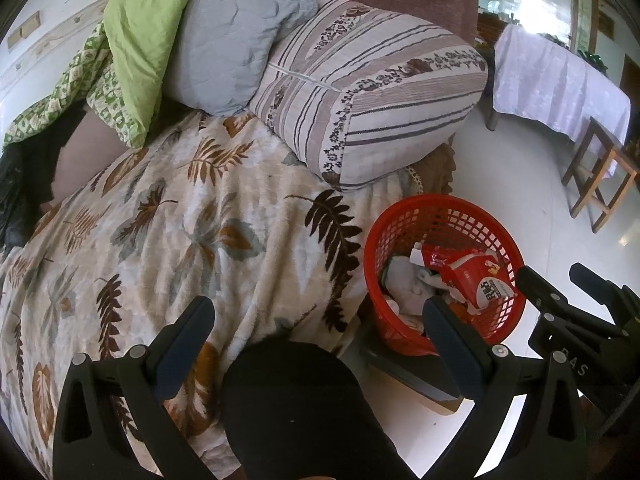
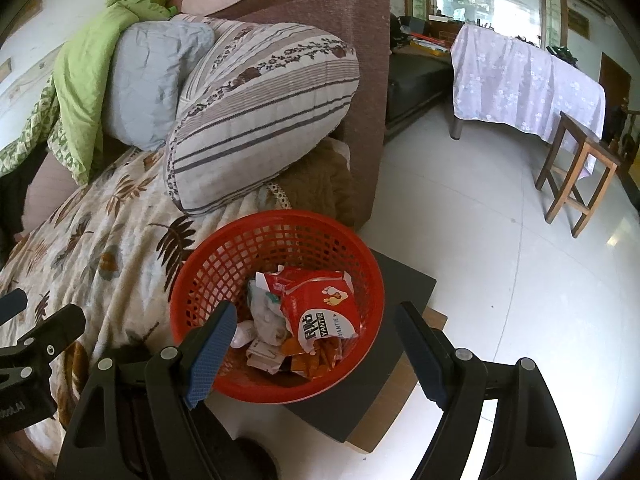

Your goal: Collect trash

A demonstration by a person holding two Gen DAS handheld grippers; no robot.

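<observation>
A red mesh basket (image 2: 224,256) stands on a dark low stand (image 2: 404,284) beside the bed. It holds a red snack wrapper (image 2: 320,308), crumpled white paper (image 2: 268,320) and orange scraps (image 2: 316,356). My right gripper (image 2: 316,344) is open and empty, just above the basket's near rim. My left gripper (image 1: 320,332) is open and empty over the leaf-print blanket (image 1: 180,232), left of the basket (image 1: 400,224). The wrapper (image 1: 476,276) also shows in the left wrist view. The right gripper's body (image 1: 580,320) shows at the right there.
A striped pillow (image 2: 256,128), grey pillow (image 2: 148,84) and green quilt (image 2: 88,80) lie at the bed's head. A black rounded object (image 1: 292,400) sits below my left gripper. A cloth-covered table (image 2: 524,80) and wooden stool (image 2: 576,172) stand across the white tile floor (image 2: 480,220).
</observation>
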